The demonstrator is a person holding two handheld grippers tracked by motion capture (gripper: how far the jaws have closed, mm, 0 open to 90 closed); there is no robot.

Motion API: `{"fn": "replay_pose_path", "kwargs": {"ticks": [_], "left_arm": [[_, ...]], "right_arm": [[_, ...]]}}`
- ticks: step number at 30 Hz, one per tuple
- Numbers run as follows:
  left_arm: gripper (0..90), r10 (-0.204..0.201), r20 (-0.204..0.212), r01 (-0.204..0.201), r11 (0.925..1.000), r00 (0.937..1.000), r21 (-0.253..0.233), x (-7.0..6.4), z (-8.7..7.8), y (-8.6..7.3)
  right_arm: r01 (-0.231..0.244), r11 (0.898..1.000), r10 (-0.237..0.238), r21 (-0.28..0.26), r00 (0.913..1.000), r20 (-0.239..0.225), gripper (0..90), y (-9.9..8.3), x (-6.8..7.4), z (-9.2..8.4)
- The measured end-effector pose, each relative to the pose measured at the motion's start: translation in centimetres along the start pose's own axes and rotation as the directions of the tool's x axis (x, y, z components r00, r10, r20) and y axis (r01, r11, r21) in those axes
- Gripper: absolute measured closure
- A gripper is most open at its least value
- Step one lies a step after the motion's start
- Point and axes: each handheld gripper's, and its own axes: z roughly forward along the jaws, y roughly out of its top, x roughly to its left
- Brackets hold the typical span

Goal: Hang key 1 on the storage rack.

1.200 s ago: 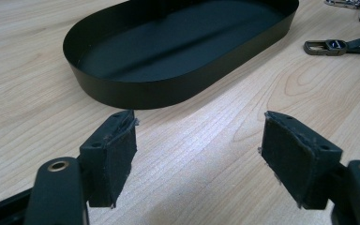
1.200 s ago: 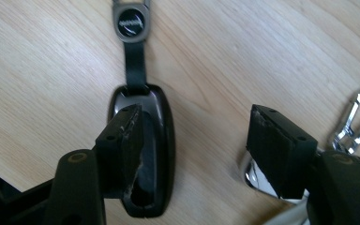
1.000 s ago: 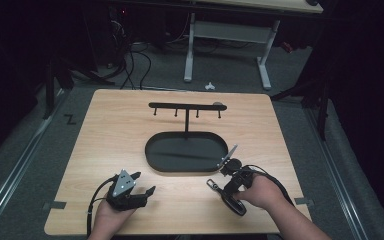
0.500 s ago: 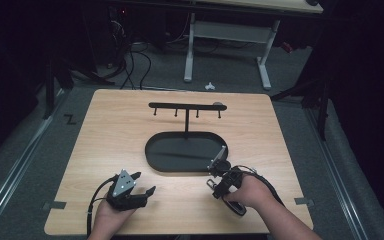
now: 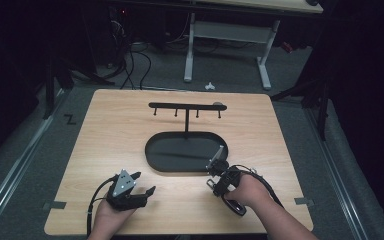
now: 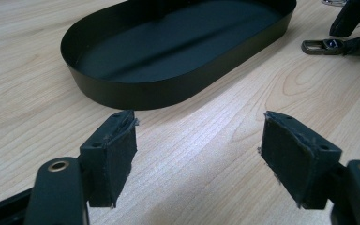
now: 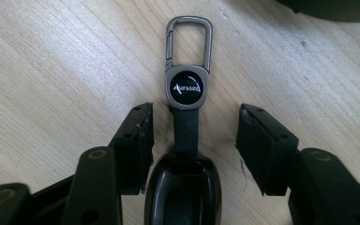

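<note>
High view: wooden table [image 5: 130, 130] bearing a black oval tray [image 5: 155, 159] with a T-shaped hook rack [image 5: 186, 106] rising from it; left gripper [image 5: 142, 184] at the near left, well apart from the tray, nothing before it; right gripper [image 5: 215, 167] just beside the tray's near right rim. Left gripper view: jaws released and wide, bare wood between them; tray wall ahead; key fob [image 6: 326, 45] lying flat on the table at far right. Right gripper view: key fob [image 7: 186, 93] on the wood, long axis running along the jaws' own line, metal clip loop pointing away from the gripper, round logo badge behind it, strap and dark glossy body nearest; the strap lies midway between the jaws, which have just been closing; pads [image 7: 136, 140] clear of it on both sides, nothing clenched.
</note>
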Motion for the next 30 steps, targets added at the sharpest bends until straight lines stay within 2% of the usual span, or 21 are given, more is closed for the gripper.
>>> {"fn": "replay_pose_path", "kwargs": {"ticks": [4, 5, 16, 17, 20, 22, 23, 24, 28, 30], "left_arm": [[27.3, 0.0, 0.001, 0.0, 1.0, 1.0, -0.002, -0.03, 0.03, 0.0], [27.3, 0.0, 0.001, 0.0, 1.0, 1.0, -0.001, -0.05, 0.06, -0.01], [27.3, 0.001, 0.001, -0.001, 1.0, 1.0, 0.002, 0.0, 0.13, -0.04], [27.3, 0.001, 0.002, -0.001, 1.0, 1.0, 0.003, -0.01, 0.13, -0.04], [27.3, 0.001, 0.003, -0.001, 1.0, 1.0, 0.001, -0.02, 0.12, -0.03], [27.4, 0.002, 0.004, -0.002, 1.0, 1.0, 0.001, -0.03, 0.1, -0.03], [27.4, 0.002, 0.004, -0.002, 1.0, 1.0, 0.001, -0.04, 0.1, -0.03], [27.4, 0.002, 0.005, -0.002, 1.0, 1.0, 0.001, -0.04, 0.1, -0.03], [27.4, 0.002, 0.006, -0.002, 1.0, 1.0, 0.0, -0.05, 0.09, -0.03], [27.4, 0.003, 0.007, -0.003, 1.0, 1.0, -0.001, -0.05, 0.08, -0.03]], "right_arm": [[-0.012, 1.0, 0.012, 0.007, 0.9999, -0.005, 48.8, -0.03, -0.08, -0.04], [0.008, 1.0, -0.008, 0.009, 1.0, -0.006, 50.5, -0.03, -0.18, 0.04], [0.019, 1.0, -0.019, 0.008, 0.9998, -0.002, 62.6, -0.16, -0.01, 0.02], [0.003, 1.0, -0.003, 0.021, 1.0, 0.008, 66.2, -0.2, 0.23, 0.04], [-0.002, 1.0, 0.002, 0.027, 0.9998, 0.018, 70.4, -0.14, 0.4, 0.01], [0.037, 0.999, -0.037, 0.02, 0.9991, 0.02, 75.4, -0.09, 0.27, 0.07], [0.023, 0.999, -0.023, 0.028, 0.9996, 0.018, 76.7, -0.06, 0.48, 0.03], [0.033, 0.999, -0.033, 0.027, 0.9992, 0.021, 78.6, -0.06, 0.52, 0.06], [0.036, 0.999, -0.037, 0.039, 0.9989, 0.029, 79.9, 0.01, 0.75, 0.05], [0.023, 0.999, -0.024, 0.05, 0.9993, 0.027, 80.1, 0.09, 0.81, 0.04]]}}
